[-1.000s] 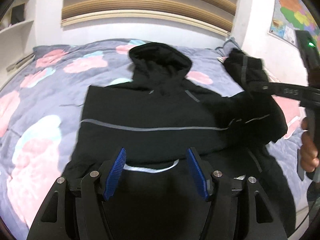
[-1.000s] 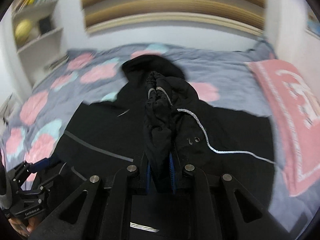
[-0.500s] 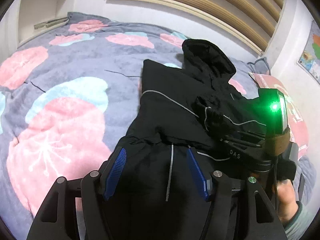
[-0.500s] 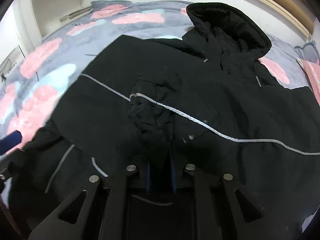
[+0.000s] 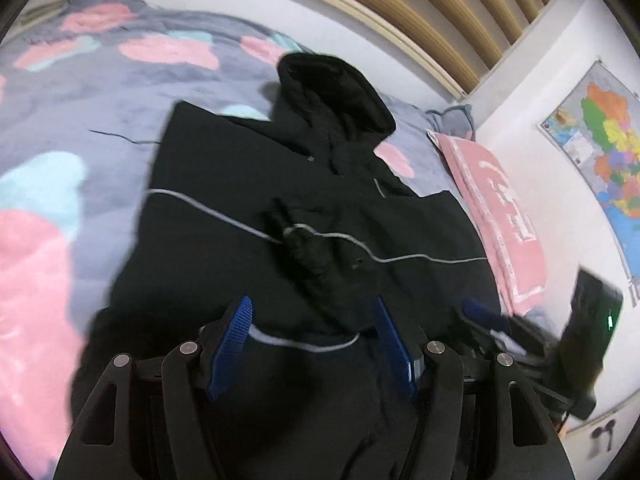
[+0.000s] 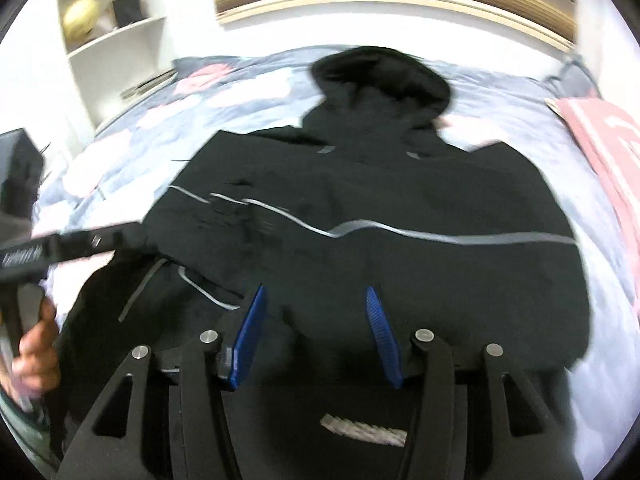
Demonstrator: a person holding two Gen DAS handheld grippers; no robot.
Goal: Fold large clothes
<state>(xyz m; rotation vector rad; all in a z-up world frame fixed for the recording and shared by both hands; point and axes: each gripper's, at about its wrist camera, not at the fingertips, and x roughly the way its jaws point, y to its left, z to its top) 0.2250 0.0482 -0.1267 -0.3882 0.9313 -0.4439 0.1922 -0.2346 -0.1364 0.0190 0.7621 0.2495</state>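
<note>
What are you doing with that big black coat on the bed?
A person with a gripper in each hand is folding the black hooded coat on the flowery blanket. One sleeve now lies folded across the coat's front. The right gripper has just been opening, nothing between its pads. The left gripper hovers open over the hem.

Both fisheye views bend and darken at their round edges, the right one washed out with glare on the white wall (image 6: 192, 36) and smeared by motion blur, while the black jacket (image 5: 248, 264) swallows nearly all detail
</note>
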